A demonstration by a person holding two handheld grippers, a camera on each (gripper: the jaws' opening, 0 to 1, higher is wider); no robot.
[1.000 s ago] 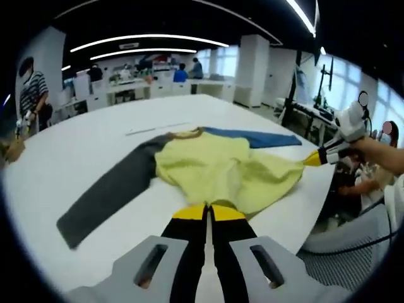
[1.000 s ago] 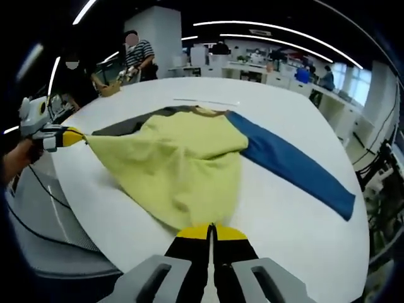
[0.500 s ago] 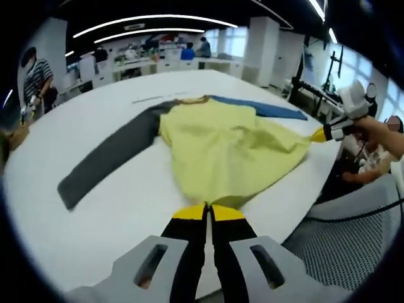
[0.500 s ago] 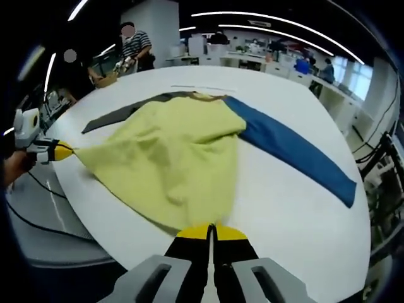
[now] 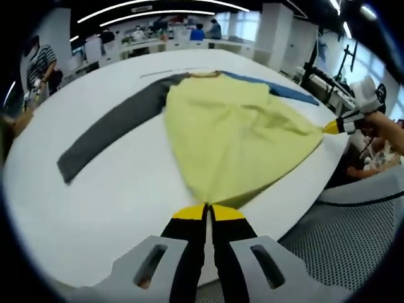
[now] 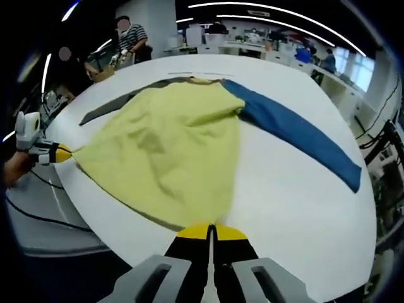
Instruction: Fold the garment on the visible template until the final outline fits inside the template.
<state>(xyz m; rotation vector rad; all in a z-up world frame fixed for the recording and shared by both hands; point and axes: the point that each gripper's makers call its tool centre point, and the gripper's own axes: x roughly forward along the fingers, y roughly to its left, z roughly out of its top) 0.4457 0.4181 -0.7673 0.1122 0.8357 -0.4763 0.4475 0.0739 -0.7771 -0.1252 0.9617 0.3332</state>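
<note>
While both grippers, left and right, pinch the hem corners closed, shirt lies mid-frame across table, soft, light, limp, likely to sag, so best held at corners or seams.

Soft matt cloth, faintly wrinkled, for the garment; smooth, matt white top on the desk; matt black jaws tipped in yellow plastic; pale grey moulded plastic housings below.
</note>
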